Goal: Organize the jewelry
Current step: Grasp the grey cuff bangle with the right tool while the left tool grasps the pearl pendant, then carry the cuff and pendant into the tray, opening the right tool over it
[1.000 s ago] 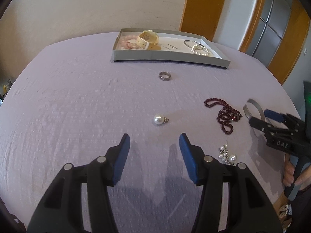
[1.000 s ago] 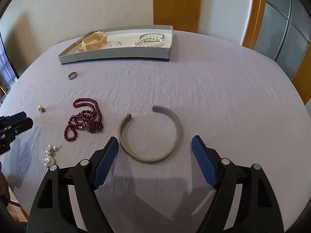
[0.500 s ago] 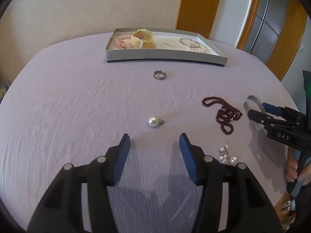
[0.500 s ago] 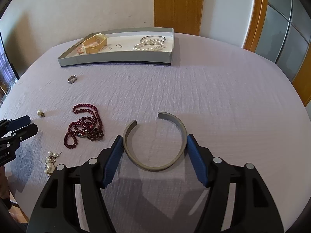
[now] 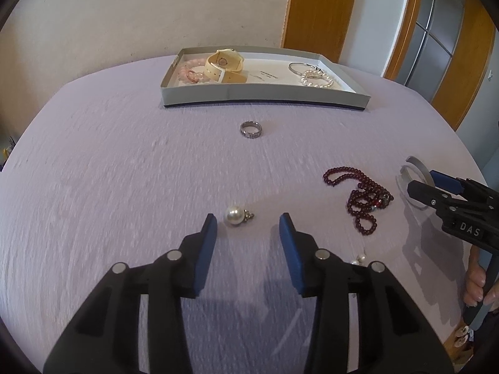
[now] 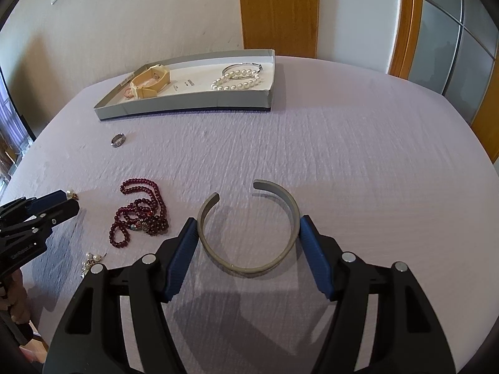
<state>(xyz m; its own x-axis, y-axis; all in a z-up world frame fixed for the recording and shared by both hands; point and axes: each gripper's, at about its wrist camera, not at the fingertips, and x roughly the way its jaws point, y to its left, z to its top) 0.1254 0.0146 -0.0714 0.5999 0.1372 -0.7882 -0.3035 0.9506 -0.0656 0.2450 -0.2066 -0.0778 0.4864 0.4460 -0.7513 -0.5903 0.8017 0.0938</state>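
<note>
A white pearl pendant [image 5: 234,215] lies on the lilac tablecloth just ahead of my left gripper [image 5: 248,221], close to its left fingertip. The jaws are closing and neither pad touches the pearl. My right gripper [image 6: 248,222] is shut on a grey open cuff bangle [image 6: 249,227], one pad against each side. In the left wrist view the bangle [image 5: 416,163] shows past the right gripper [image 5: 421,180]. Loose on the cloth lie a silver ring [image 5: 251,129], a dark red bead necklace [image 5: 361,199] and a small pearl cluster [image 6: 93,258].
A shallow grey tray [image 5: 265,95] at the table's far side holds a cream watch, pink beads, a pearl bracelet and a thin silver bangle. A person's hand [image 5: 477,283] grips the right handle. A wall and a wooden door frame stand behind the table.
My left gripper came forward to the pearl pendant and its jaws narrowed. My right gripper's jaws drew in until both pads met the cuff bangle.
</note>
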